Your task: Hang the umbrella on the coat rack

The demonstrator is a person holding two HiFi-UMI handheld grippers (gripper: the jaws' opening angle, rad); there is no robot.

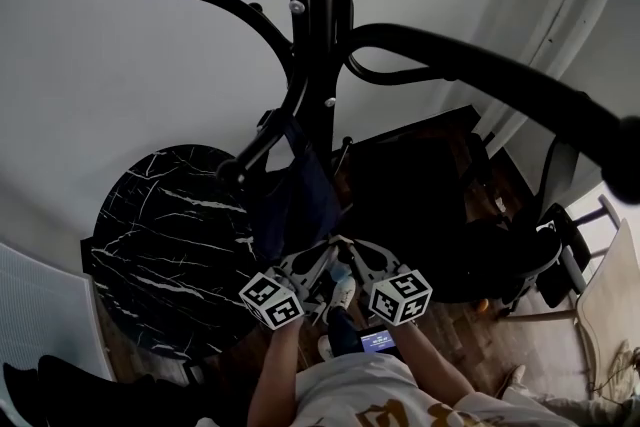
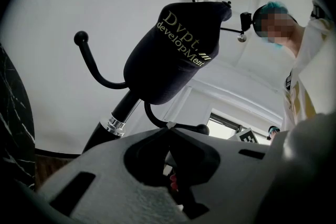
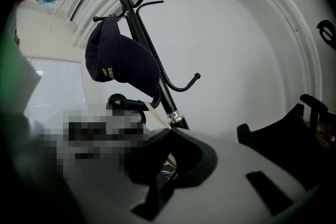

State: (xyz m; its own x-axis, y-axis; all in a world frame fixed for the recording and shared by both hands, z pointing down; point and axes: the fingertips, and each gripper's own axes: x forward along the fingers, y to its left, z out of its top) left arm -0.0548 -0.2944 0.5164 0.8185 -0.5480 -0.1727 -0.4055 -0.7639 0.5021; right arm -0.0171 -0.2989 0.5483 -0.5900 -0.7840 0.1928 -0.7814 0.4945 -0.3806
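A black coat rack pole (image 1: 320, 15) with curved, ball-tipped hooks rises right in front of me. A navy cap (image 1: 295, 200) with gold lettering hangs from one low hook; it also shows in the left gripper view as the cap (image 2: 176, 55) and in the right gripper view as the cap (image 3: 121, 63). No umbrella is clearly visible. My left gripper (image 1: 322, 260) and right gripper (image 1: 352, 255) sit close together just below the cap, tips nearly touching. The left gripper (image 2: 168, 129) has its jaws together. The right gripper (image 3: 169, 129) is shut too; a thin tan strip (image 3: 156, 114) runs up from its tips.
A round black marble table (image 1: 160, 235) stands left of the rack. Dark furniture (image 1: 470, 235) crowds the right side on a wooden floor. A long upper hook (image 1: 500, 80) sweeps right. A white slatted panel (image 1: 40, 315) is at the lower left. The person's shoes (image 1: 342, 293) are below the grippers.
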